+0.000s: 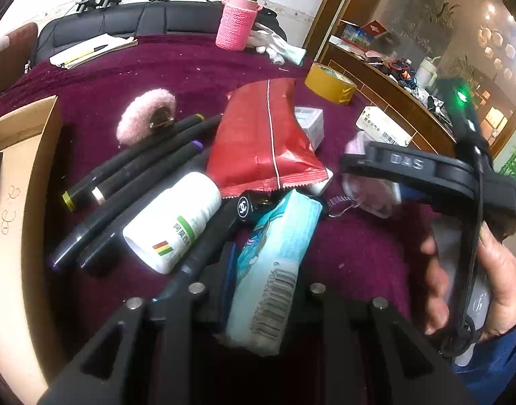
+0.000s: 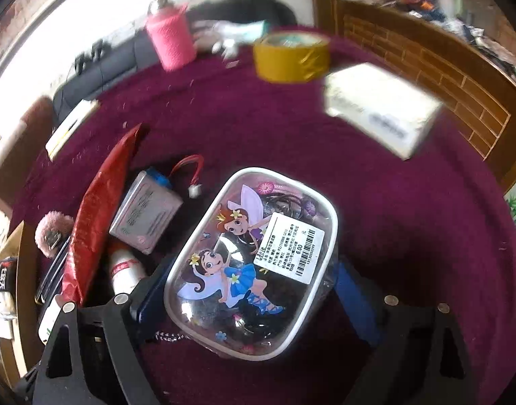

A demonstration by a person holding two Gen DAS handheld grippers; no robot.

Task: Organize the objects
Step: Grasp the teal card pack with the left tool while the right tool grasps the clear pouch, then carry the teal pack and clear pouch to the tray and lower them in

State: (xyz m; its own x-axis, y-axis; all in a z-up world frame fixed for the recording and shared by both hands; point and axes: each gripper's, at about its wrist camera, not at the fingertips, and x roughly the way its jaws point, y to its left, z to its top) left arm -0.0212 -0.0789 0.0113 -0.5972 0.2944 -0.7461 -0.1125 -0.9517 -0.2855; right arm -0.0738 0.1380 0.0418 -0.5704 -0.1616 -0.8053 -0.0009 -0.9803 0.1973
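On the maroon cloth lies a pile: a red foil packet (image 1: 268, 138), a white pill bottle (image 1: 175, 222), several black markers (image 1: 139, 165), a pink fluffy puff (image 1: 146, 118) and a teal tissue pack (image 1: 275, 263). My left gripper (image 1: 258, 290) stands around the tissue pack, fingers on both sides. My right gripper (image 2: 254, 290) is shut on a clear fairy-print pouch (image 2: 251, 263), blue fingers (image 2: 352, 297) pressing its sides. In the left wrist view the right gripper (image 1: 376, 182) holds that pouch (image 1: 369, 199) at the right.
A cardboard box (image 1: 18, 168) stands at the left edge. A yellow tape roll (image 2: 291, 57), a white carton (image 2: 379, 108), a pink-sleeved flask (image 2: 170, 33) and a silver battery pack (image 2: 146, 216) lie around. A wooden cabinet (image 2: 427, 57) borders the right.
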